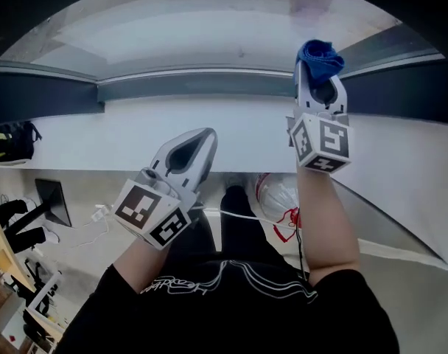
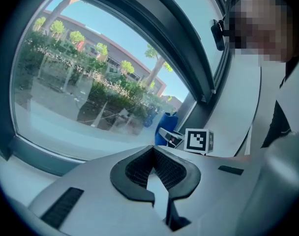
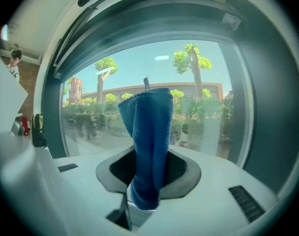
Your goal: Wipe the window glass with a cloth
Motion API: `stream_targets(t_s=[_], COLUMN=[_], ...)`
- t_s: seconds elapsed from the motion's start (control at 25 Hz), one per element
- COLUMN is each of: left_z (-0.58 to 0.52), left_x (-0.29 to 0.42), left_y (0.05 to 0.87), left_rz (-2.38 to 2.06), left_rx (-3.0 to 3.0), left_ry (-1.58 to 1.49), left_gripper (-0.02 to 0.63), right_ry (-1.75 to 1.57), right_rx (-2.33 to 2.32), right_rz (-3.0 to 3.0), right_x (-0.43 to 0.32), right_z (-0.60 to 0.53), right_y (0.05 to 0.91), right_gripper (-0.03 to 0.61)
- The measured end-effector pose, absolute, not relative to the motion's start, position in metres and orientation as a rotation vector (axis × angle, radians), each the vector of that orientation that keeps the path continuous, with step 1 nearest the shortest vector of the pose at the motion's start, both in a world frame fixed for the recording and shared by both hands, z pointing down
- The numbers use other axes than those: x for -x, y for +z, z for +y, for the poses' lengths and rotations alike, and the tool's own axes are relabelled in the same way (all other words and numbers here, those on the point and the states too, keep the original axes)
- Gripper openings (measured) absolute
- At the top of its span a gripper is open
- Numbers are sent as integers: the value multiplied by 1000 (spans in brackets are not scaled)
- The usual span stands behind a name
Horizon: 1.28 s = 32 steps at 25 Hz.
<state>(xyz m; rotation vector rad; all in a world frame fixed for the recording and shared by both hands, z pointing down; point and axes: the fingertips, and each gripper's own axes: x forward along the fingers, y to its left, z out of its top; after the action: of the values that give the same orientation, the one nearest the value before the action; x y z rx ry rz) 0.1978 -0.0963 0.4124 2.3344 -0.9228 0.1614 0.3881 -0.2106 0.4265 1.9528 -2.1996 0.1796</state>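
Left gripper jaws together over white sill, right gripper clamped on blue cloth before window glass

A blue terry cloth is standing upright in a folded bunch, its lower end being pinched in the jaws of the right gripper. It is being held close before the clear window glass, near the pane's lower edge — contact cannot be told

a dark window frame over a white sill, sunlit trees outside.
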Motion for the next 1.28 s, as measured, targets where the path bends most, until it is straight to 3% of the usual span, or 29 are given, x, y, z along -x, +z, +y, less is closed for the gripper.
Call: stream_targets(t_s=[0.8,1.04,1.28], left_z=[-80,-74,-68], left_x=[128,205,253], left_y=[456,463,472], left_rz=[-1307,-1380,-1401], left_rx=[-2077,-2036,-2015], left_ry=[65,59,75], left_gripper=[5,5,5], right_ry=[233,213,200], right_rx=[-1219,-1198,-1279], right_rz=[-2643,-2711,-2675], right_x=[78,173,218], right_z=[-207,-231,-263], right_y=[484,489,507], right_gripper=[94,94,94])
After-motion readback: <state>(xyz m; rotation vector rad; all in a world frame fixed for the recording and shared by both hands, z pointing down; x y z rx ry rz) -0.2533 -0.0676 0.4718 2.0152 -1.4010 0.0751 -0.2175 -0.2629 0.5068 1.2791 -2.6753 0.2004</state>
